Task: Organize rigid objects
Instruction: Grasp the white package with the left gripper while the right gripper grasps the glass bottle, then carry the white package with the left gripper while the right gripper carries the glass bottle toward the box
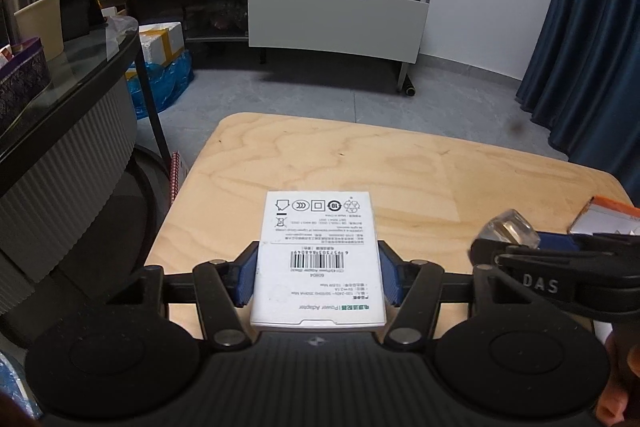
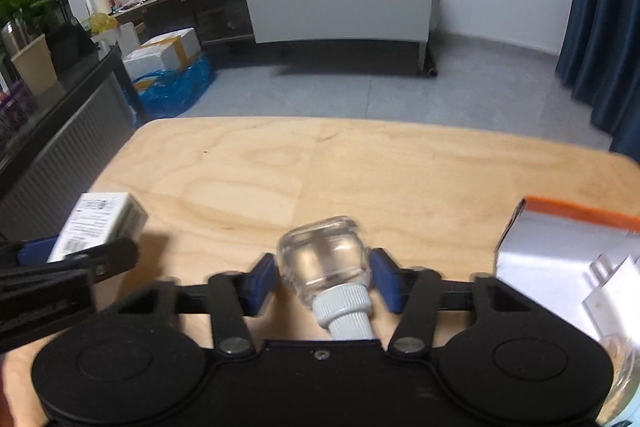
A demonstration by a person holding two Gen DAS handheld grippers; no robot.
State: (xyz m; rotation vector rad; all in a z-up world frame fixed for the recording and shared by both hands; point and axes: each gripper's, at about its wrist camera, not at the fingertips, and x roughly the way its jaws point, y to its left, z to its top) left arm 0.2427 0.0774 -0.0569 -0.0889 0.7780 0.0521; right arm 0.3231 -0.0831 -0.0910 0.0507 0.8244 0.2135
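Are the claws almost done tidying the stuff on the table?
Not yet. Nothing looks put away so far. The left claw is holding a white power adapter box, and the right claw is holding a small clear bottle with a ribbed cap. Both still need setting down, and the orange-topped white box waits on the wooden table.

My left gripper [image 1: 318, 277]: black ribbed body, blue pads, silver pivot screws; right gripper [image 2: 323, 277] matches; "DAS" lettering on finger
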